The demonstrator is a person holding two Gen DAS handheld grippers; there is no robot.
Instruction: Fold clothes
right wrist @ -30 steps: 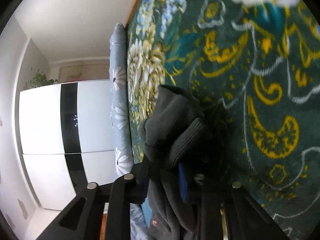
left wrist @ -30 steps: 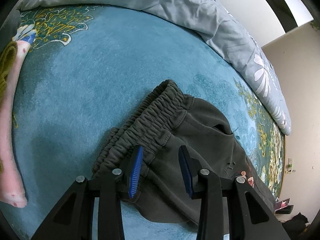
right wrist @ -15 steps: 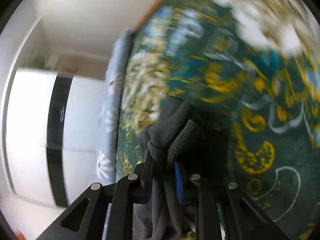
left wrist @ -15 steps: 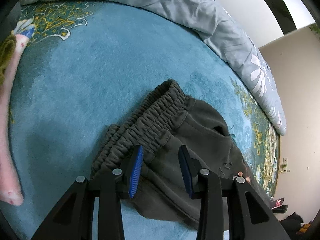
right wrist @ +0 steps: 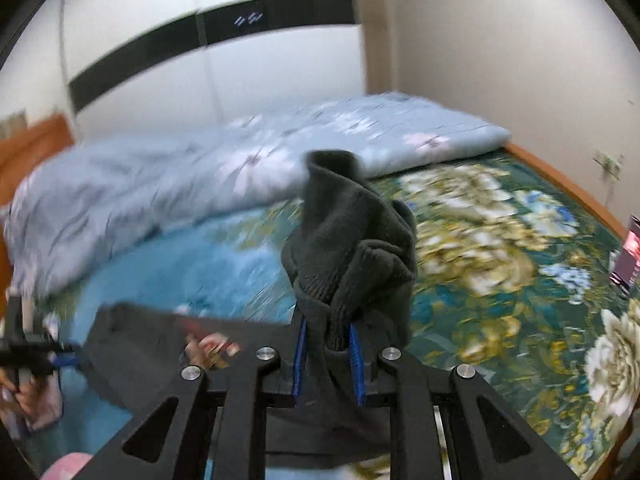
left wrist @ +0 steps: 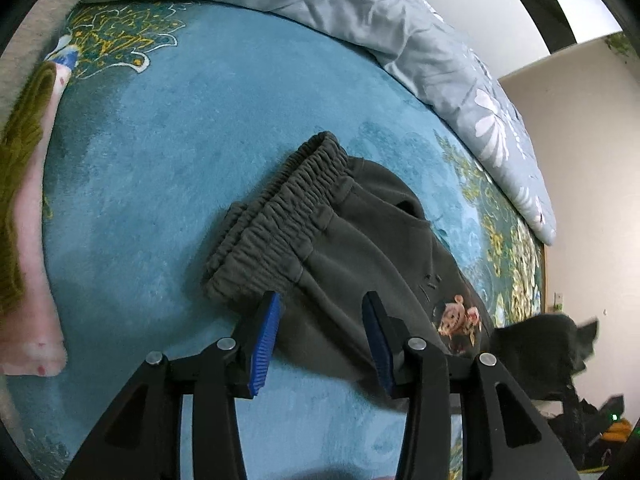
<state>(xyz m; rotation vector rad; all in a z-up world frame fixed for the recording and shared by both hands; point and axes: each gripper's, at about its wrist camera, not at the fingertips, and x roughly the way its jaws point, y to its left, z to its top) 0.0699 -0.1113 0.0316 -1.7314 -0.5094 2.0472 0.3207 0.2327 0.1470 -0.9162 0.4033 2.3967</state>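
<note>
Dark green trousers (left wrist: pixel 352 248) spread on the teal floral blanket (left wrist: pixel 168 152) of the bed, elastic waistband (left wrist: pixel 276 216) bunched toward the left gripper (left wrist: pixel 320 336), cartoon patch facing up. Ribbed cuffs (right wrist: pixel 352 264) lifted clear of the bed, clamped between the jaws of the right gripper (right wrist: pixel 328 360). Left jaws apart, blue pads poised just above the cloth below the waistband, holding nothing. Grey flowered duvet (left wrist: pixel 400 32) heaped along the far edge, a pink garment (left wrist: pixel 28 288) off to the left. Risk: with the waist end unpinned, swinging the cuffs over could drag the whole garment and skew the fold; thick doubled cuffs could also slip out. Compared with 1 s ago: right gripper swung from facing the blanket to level across the bed, left view slightly withdrawn, patch now fully visible.
</note>
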